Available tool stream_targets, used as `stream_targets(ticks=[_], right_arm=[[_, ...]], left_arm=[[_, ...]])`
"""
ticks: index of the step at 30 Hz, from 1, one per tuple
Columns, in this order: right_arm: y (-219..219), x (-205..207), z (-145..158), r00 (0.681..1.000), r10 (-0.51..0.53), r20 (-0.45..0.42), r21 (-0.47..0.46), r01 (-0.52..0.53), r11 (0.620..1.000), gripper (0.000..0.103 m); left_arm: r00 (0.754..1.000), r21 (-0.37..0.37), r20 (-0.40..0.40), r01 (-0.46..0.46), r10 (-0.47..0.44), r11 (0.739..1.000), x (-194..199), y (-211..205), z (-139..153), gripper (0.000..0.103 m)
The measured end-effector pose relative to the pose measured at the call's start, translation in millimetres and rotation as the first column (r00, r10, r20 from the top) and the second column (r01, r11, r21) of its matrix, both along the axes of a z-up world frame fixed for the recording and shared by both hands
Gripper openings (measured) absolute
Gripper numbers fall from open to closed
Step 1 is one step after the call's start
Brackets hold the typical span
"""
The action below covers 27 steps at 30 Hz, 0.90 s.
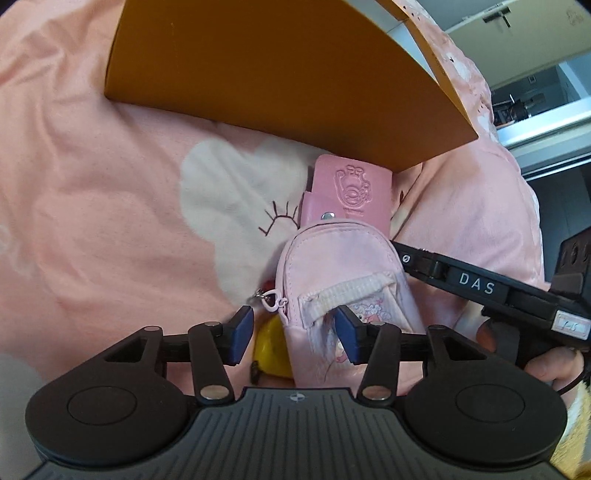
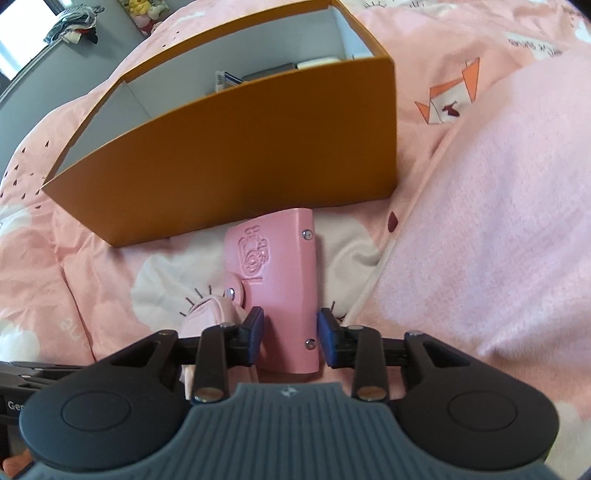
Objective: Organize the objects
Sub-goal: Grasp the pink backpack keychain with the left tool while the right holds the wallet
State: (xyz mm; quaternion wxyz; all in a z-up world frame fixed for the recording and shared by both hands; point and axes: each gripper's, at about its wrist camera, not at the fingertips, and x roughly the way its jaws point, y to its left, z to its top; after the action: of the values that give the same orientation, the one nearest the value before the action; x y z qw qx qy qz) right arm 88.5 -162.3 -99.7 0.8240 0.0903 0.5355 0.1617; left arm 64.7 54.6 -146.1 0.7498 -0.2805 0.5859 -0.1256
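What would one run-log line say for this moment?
left gripper: open over mini backpack | right gripper: open around pink wallet | orange box: beyond both, on pink bedding

A bed [image 2: 461, 55] is filling most of both views, its pink cover [image 1: 92, 155] lying in soft creases and showing white cloud shapes, small dark drops and an orange origami print [image 2: 452, 99]. A plain pink pillow [image 2: 498, 221] is resting along its right edge. Daylight is coming in at a bright window [image 2: 14, 51] beyond the far left corner of the bed, where a grey ledge [image 2: 48, 48] is carrying crumpled clothes [image 2: 75, 22] and plush toys [image 2: 142, 7]. White panels [image 1: 517, 22] are showing past the bed's right edge.
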Motion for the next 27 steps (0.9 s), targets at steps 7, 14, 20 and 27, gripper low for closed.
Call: stream_targets(ticks=[7,14,20,27], right_arm=[[-8.7,8.7,-14.9,0.999,-0.017,-0.033,0.04,0.018,0.999,0.036],[-11.0,7.6,-17.3,1.0,-0.019,-0.02,0.048,0.02,0.999,0.033],[-6.7,1.2,-7.9,1.0,-0.001,0.029,0.018,0.0,1.0,0.026],[-4.7,0.9,-4.4,0.999,0.007,0.037,0.013,-0.007,1.0,0.029]], left_arm=[[1.0,-0.042,-0.022,-0.021,0.021,0.999,5.2,-8.1,-7.0,0.059],[1.0,-0.019,-0.009,-0.024,0.023,1.0,5.2,-15.3,-0.6,0.039],[0.996,0.056,0.069,-0.056,0.052,0.997,-5.3,-7.4,22.4,0.025],[0.98,0.272,0.195,-0.076,0.022,0.959,-12.1,11.9,61.8,0.024]])
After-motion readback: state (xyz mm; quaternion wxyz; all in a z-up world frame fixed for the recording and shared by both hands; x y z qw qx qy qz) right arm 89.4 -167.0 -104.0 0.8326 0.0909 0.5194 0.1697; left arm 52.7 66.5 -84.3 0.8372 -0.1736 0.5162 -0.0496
